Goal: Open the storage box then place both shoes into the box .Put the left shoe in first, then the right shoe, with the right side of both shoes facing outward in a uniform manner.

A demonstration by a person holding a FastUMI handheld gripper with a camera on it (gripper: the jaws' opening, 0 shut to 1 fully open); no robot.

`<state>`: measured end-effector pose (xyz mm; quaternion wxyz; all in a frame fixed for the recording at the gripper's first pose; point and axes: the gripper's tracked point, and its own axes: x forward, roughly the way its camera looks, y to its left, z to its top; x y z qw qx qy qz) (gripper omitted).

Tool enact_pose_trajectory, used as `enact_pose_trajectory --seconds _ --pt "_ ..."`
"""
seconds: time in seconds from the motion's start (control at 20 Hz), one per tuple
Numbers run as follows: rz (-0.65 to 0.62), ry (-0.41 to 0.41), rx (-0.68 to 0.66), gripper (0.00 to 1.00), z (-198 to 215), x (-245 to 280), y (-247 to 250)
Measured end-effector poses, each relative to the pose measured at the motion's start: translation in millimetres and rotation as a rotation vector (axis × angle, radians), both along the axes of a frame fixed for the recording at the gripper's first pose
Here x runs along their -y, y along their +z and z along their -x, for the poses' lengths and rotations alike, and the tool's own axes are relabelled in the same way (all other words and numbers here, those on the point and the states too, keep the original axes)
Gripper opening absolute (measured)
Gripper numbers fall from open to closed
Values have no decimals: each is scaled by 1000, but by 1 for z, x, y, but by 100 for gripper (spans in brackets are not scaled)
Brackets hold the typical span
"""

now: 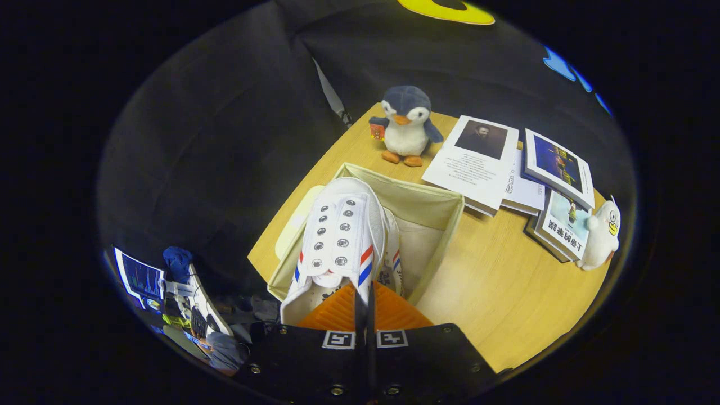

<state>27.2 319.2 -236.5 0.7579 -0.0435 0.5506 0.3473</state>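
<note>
Storage box (433,202) at the table's (506,292) near-left edge stands open, one shoe (394,247) inside, the second shoe (337,236) clamped between the gripper's (363,301) closed fingers above it, placement pending.

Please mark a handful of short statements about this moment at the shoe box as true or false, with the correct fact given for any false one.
1. The claw is shut on the white shoe. True: both orange fingers pinch its heel side.
2. The storage box is closed. False: it is open, and the held shoe hangs over its opening.
3. A second shoe already lies inside the box. True: it shows just beside the held one.
4. The penguin toy stands inside the box. False: it stands on the table beyond the box.
5. The books lie beside the box. True.
</note>
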Motion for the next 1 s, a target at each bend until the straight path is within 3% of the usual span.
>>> enact_pose_trajectory --seconds 0.15,0.2,0.45,0.7,1.0 --pt "38 25 21 0 -4 -7 -10" --pt "8 22 24 4 -4 -16 -13" --pt "-73 -48 70 97 -18 -16 9" --pt "-101 -140 194 97 -35 25 44" --pt "-200 -370 501 97 -50 110 128"
